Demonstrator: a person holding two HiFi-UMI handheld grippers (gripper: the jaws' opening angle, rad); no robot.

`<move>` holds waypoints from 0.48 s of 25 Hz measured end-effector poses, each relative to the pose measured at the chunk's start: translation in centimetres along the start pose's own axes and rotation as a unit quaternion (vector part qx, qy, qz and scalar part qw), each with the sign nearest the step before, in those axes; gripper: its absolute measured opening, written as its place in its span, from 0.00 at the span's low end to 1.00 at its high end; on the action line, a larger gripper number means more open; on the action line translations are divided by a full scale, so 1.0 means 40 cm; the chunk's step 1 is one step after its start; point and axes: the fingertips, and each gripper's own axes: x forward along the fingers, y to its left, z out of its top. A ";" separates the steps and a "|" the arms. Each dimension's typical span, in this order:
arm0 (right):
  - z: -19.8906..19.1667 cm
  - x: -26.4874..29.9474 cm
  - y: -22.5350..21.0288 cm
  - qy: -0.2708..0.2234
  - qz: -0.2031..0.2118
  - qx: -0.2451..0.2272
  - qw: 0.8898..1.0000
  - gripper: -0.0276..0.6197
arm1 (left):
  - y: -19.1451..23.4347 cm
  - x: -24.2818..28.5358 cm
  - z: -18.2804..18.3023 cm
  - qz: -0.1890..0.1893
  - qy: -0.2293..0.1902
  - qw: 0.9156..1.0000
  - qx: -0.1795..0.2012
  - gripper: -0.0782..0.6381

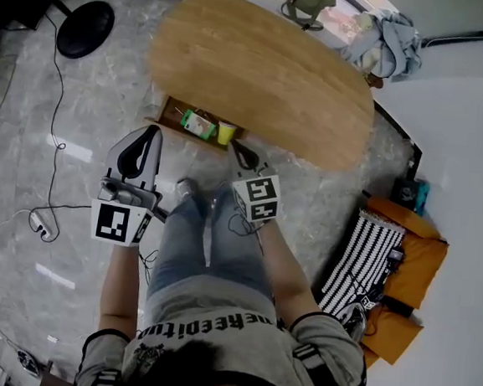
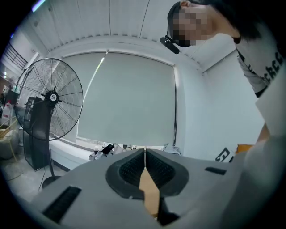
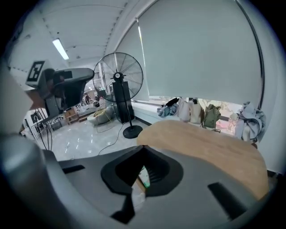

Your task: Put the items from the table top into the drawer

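A black fan base (image 1: 86, 29) stands on the grey floor (image 1: 29, 127) at the far left. Next comes the left claw (image 1: 152, 131), held over the floor. Its two jaws are pressed together. Just past it, the drawer (image 1: 171, 111) sticks out from under the round wooden worktop (image 1: 269, 73). A green and white packet (image 1: 199, 124) and a yellow cup (image 1: 226, 133) sit side by side in the drawer. The right claw (image 1: 243, 154) is just in front of the drawer, near the cup, and its jaws are closed tight too. The person's blue jeans (image 1: 196, 234) show below both claws. An orange bag (image 1: 415, 279) lies on the floor at the far right.
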 end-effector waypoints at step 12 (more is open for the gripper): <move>0.230 -0.234 -0.003 -0.098 -0.032 0.003 0.995 0.05 | -0.084 -0.026 0.169 -0.019 -0.022 0.999 0.017 0.13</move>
